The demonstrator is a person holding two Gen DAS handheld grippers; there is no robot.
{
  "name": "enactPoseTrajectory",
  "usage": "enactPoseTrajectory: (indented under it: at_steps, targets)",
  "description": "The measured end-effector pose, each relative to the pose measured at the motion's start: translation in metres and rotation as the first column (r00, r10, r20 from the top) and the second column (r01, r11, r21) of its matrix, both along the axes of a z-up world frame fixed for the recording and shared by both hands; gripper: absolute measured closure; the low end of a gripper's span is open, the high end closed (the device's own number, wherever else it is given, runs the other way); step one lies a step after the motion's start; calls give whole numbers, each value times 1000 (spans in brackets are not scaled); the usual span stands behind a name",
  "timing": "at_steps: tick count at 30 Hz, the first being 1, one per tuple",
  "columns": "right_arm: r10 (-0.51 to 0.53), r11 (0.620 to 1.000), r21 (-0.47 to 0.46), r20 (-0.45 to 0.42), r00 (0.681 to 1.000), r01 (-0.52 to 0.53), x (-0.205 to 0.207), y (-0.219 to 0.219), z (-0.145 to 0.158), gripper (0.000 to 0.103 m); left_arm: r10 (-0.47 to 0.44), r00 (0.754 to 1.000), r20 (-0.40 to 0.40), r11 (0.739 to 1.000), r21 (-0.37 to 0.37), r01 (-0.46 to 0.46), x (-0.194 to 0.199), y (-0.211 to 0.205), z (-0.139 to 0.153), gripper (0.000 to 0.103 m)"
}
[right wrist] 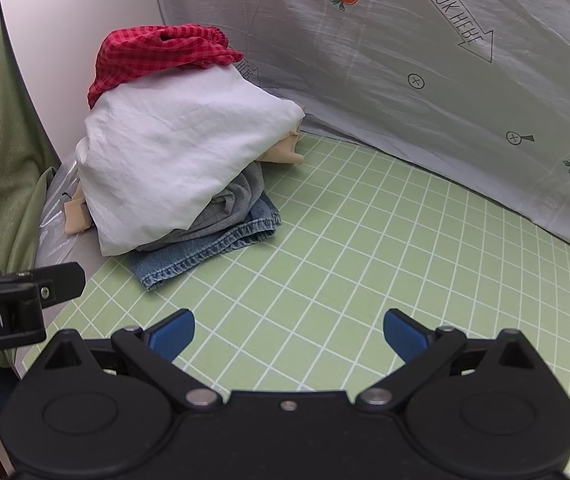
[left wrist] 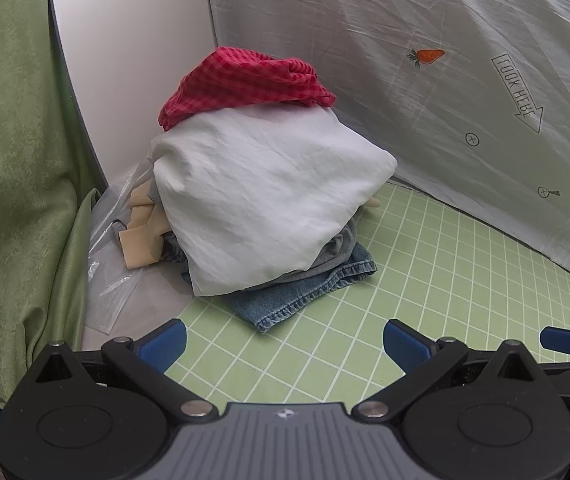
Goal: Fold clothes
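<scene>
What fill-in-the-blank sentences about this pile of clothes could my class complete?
1. The garment on top of the pile is red and ____ in pattern.
2. Under the white garment and a grey one, the bottom garment is blue ____.
3. The left tool and right tool both have jaws that are ____.
4. The green mat is printed with a white ____.

Answers: checked; denim; open; grid

You work on a green grid mat (right wrist: pixel 365 248); behind it hangs a carrot-print sheet (right wrist: pixel 365 80), left of it a green curtain (left wrist: pixel 17 160).

Green grid mat (left wrist: pixel 425 280), carrot-print sheet (left wrist: pixel 405 40)
</scene>
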State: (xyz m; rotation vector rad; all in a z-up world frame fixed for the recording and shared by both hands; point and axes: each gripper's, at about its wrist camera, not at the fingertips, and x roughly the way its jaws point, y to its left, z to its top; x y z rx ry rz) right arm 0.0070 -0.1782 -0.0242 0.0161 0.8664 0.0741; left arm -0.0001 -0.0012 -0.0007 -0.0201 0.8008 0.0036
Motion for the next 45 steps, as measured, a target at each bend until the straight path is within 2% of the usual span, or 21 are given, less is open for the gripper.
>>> enactPoseTrajectory:
  at_steps: [20, 30, 37, 45]
  targets:
    - [9, 1000, 2, -14, 1000, -9, 1, 0, -3, 1, 1, 1000, -16, 1000, 1, -1, -1, -1, -4, 0]
    - [72, 997, -35, -45, 996, -74, 14, 13, -11, 1, 15, 997, -77, 1000, -12, -16, 8, 3, -12, 0]
    - [156, 983, -101, -6, 988, -156, 60, 31, -7, 1, 55, 996, -76, 998, -40, -58, 51, 23, -6, 0]
    - [212, 966, -177, 118, 970, -189, 164, 76, 11, 7, 140, 988, -65, 986, -85, -145, 146, 66, 4, 1]
